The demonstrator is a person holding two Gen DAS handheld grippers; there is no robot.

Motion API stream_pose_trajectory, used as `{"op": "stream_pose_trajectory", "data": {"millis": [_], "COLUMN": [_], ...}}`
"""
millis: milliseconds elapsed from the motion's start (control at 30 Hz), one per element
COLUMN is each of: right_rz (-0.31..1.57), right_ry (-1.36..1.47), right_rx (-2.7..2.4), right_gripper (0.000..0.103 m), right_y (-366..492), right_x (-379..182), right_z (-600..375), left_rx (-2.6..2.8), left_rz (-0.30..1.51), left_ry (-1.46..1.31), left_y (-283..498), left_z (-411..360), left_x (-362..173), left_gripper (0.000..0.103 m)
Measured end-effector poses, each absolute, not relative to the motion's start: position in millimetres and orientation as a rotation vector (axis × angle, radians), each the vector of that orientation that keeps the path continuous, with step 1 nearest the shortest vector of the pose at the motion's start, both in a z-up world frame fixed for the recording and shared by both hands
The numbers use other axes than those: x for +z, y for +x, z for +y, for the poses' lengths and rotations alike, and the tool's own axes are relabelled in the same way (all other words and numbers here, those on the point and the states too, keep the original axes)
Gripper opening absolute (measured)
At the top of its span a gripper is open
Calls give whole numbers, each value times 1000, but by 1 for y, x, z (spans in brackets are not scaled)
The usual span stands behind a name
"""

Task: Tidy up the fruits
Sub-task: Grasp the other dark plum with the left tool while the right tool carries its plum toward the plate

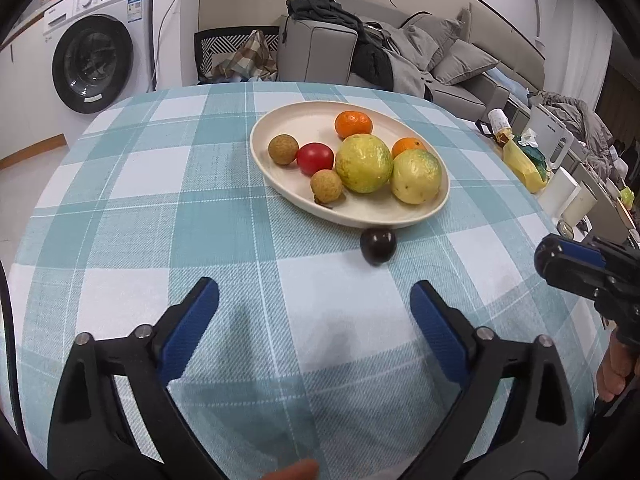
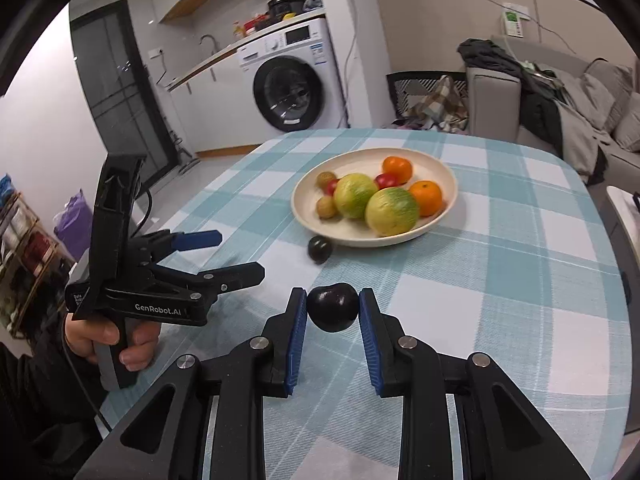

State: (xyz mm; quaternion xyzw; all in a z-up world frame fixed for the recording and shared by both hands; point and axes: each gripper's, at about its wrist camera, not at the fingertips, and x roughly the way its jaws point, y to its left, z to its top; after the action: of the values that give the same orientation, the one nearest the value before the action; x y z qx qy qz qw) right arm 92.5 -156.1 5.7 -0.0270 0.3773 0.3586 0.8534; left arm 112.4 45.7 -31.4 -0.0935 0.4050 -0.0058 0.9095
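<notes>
A cream oval plate (image 1: 280, 184) (image 2: 448, 172) on the checked tablecloth holds two yellow-green fruits (image 1: 363, 163), two oranges (image 1: 353, 124), a red tomato (image 1: 315, 158) and two brown longans (image 1: 283, 149). A dark round fruit (image 1: 377, 246) (image 2: 319, 249) lies on the cloth against the plate's near rim. My left gripper (image 1: 314, 300) (image 2: 240, 254) is open and empty, short of that fruit. My right gripper (image 2: 333, 307) is shut on another dark plum (image 2: 333, 307), held above the cloth; it also shows at the right edge of the left wrist view (image 1: 560, 258).
The table (image 1: 160, 208) is covered by a teal-and-white checked cloth. Bags, a kettle and boxes (image 1: 560, 168) crowd the table's right side. A washing machine (image 2: 292, 84), a chair and a sofa (image 2: 560, 112) with clothes stand beyond the table.
</notes>
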Motion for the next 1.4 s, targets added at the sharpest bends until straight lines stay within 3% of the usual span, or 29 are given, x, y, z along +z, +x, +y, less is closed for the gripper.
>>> {"op": "stream_pose_trajectory", "data": {"millis": [400,700,767,833,933,1400], "right_rz": [791,793,793,796,803,816], "right_ry": [-39,-33,-33,-33,-38,-39], "right_rx": [729,726,725,727,728,729], "right_gripper": [27,27,27,27,27,27], "right_y": [96,96,96,96,96,96], "right_x": [5,4,4,3,1,-2], "right_z": [-162,-165,-165,-165,-164,-163], "left_rx": [-71,-109,-119,-124,-117,-147], "left_rz": [876,873,871,879,878,840], "left_ry": [-160,-142,-137,-136,-127,-132], "left_y": [149,163,164,165,166,143], "left_z": [18,-1,-3,-4,-3,3], "left_x": [-40,-43,-44,-46,-48,-37], "left_gripper": [75,47,36,34,23,22]}}
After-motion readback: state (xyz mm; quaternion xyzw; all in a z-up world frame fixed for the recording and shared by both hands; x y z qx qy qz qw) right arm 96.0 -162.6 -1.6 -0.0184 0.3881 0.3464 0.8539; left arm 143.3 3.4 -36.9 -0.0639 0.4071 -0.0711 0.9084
